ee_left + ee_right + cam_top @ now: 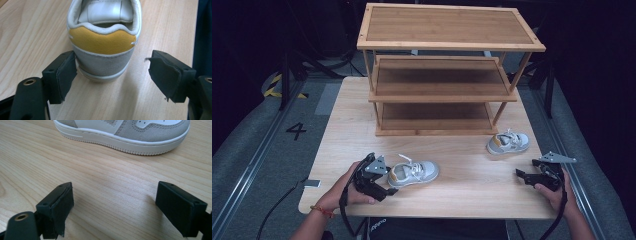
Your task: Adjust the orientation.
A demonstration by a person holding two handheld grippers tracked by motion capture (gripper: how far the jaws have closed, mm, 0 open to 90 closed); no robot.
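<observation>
Sitting biggest in the scene: light wooden tabletop, with a three-tier bamboo shoe rack standing at its far side, all shelves bare.

Lying in front of the rack, two small grey-and-white sneakers with mustard-yellow heel patches. Near sneaker resting on its sole toward the left front of the table, toe pointing right, heel facing the left hand. Second sneaker sitting well apart from it, farther back and to the right, just in front of the rack's right leg.

Left black two-jaw gripper being held low at the near sneaker's heel. Jaws spread wide, straddling the heel in the left gripper view; left pad sitting just beside or maybe touching the grey suede, hard to tell, right pad clearly apart from it. Not pinching anything.

Right black two-jaw gripper hovering near the table's right front edge, jaws also gaping wide, holding nothing, just bare wood between the pads. Side of a grey-and-white sneaker lying ahead of them in the right gripper view, well clear.
</observation>
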